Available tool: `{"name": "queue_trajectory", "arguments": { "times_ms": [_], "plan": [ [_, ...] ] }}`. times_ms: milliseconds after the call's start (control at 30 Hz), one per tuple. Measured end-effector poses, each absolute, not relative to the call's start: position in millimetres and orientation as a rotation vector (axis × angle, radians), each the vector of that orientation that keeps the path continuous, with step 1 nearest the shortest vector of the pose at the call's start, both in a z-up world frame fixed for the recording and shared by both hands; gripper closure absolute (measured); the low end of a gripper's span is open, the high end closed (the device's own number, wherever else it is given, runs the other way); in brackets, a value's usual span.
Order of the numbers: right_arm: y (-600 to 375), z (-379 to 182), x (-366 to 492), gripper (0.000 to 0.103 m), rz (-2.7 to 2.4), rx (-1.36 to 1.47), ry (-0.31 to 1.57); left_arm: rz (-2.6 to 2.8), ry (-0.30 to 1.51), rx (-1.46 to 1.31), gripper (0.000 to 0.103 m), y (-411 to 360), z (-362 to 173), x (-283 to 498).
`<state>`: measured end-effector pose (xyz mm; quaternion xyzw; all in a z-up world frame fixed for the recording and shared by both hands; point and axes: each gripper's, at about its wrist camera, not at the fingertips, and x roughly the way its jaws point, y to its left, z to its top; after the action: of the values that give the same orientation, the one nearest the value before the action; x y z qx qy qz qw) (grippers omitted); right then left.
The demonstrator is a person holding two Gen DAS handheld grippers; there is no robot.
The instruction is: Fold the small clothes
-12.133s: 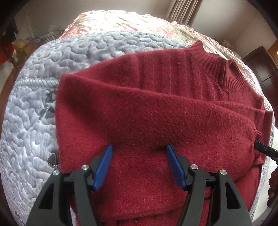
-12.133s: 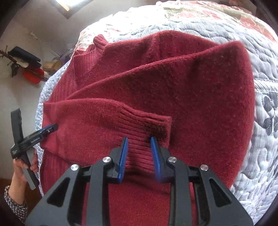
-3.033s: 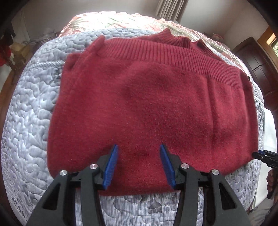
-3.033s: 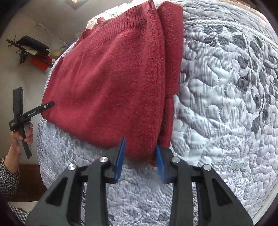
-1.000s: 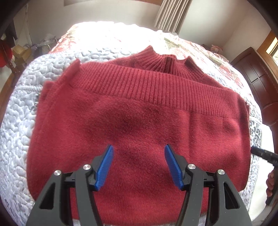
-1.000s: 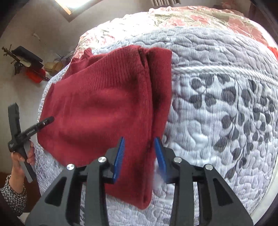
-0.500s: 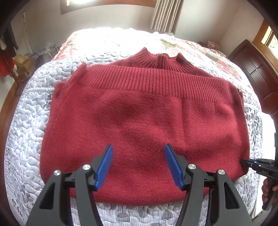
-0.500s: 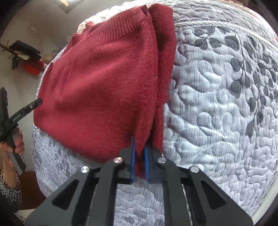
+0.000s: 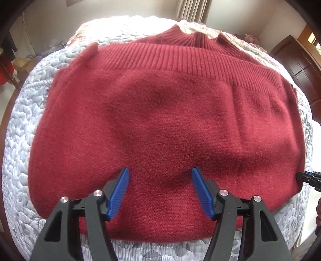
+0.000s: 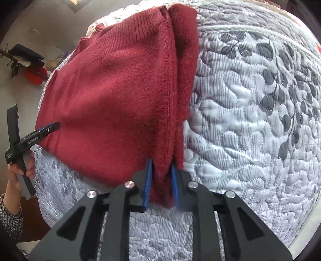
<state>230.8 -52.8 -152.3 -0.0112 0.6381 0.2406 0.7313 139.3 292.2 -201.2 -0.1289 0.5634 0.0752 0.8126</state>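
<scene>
Folded red sweater point(image 9: 164, 124) on the quilted bed point(image 10: 250, 120)

Left gripper point(image 9: 160, 190) hovers spread wide at lower centre; right gripper point(image 10: 160, 184) clenches the sweater's near corner.

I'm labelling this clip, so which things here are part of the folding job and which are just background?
Part of the job:
red sweater, folded on the quilt
right gripper, clamped on its corner
left gripper, open over it

Just lying about:
quilted bedspread
curtain
dark wooden door
red clutter on the floor
</scene>
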Motion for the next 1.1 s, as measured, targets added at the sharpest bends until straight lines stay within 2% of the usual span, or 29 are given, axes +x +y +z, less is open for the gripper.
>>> {"name": "queue_trajectory", "arguments": {
  "times_ms": [67,133,167,233,633,800,900,967,1033,1100],
  "plan": [
    [-56.2,-139.7,235.3,0.059,0.524,-0.001,1.373,0.153,1.192,-0.291,0.038,291.9,-195.4,138.3],
    [-58.0,-129.5,241.5,0.057,0.527,0.02,1.349,0.153,1.177,-0.283,0.038,291.4,-187.6,138.8],
    [-58.3,-125.9,245.2,0.047,0.525,0.028,1.342,0.152,1.171,-0.28,0.038,290.3,-184.3,139.5],
    [-61.4,-122.1,255.1,0.036,0.524,0.059,1.331,0.144,1.156,-0.282,0.038,287.1,-176.8,141.3],
    [-54.3,-153.8,304.9,0.037,0.536,0.117,1.394,0.118,1.083,-0.248,0.037,270.9,-153.1,157.3],
    [-41.1,-168.5,307.3,0.041,0.541,0.113,1.411,0.119,1.071,-0.238,0.037,274.4,-151.9,159.2],
    [-34.3,-169.8,305.8,0.057,0.563,0.106,1.409,0.118,1.067,-0.235,0.037,275.8,-151.8,160.5],
    [-29.1,-168.0,304.2,0.079,0.576,0.101,1.401,0.115,1.066,-0.235,0.037,276.8,-152.2,162.1],
    [-27.6,-159.2,302.5,0.085,0.594,0.111,1.379,0.113,1.066,-0.231,0.037,277.8,-153.6,164.2],
    [-26.1,-147.0,298.5,0.087,0.615,0.097,1.339,0.114,1.074,-0.227,0.037,278.4,-157.6,167.8]
  ]
}}
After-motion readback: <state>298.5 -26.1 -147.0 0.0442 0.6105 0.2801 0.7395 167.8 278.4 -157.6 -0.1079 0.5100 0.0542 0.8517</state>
